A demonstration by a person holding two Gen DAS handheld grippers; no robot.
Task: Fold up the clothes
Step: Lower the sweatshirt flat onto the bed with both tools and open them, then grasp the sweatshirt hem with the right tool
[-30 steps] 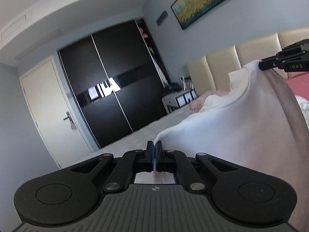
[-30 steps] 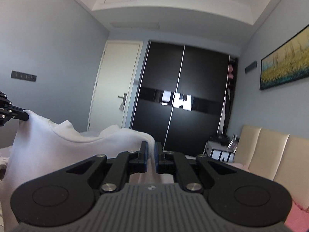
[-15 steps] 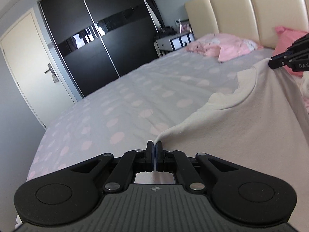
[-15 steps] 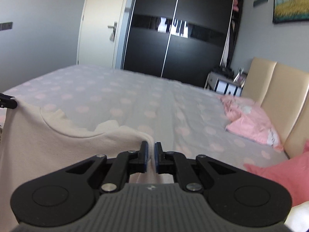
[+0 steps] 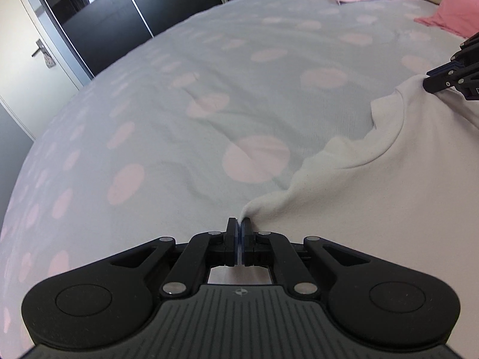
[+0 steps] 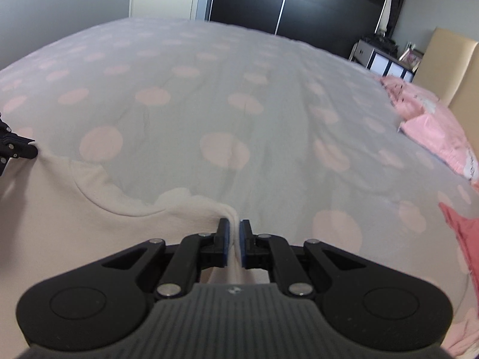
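Closest in the left wrist view, the left gripper [image 5: 239, 226] is clamped hard on one shoulder corner of a cream top [image 5: 374, 209], its two fingers pressed together with only a thin edge of cloth between them. In the right wrist view the right gripper [image 6: 234, 228] pinches the opposite shoulder corner; a bunched fold of the cream fabric fills the narrow gap between its fingers, so it too is closed on the cloth.

Between the two grips the neckline [image 5: 380, 146] sags in a shallow curve, so the garment's shoulder line runs side to side from one gripper to the other, with the body falling back towards the person, below both cameras. How much of it already rests on the bed I cannot tell.

Beyond the collar stretches the bed [image 5: 209, 89], covered by a pale grey sheet with pink dots, open ahead of both grippers. Any lay-down would have to keep that shoulder line taut and level, neither hand being clearly nearer.

Farther off lie pink pillows [image 6: 431, 128], then a dark wardrobe [image 6: 299, 0] and a door [image 5: 27, 59].
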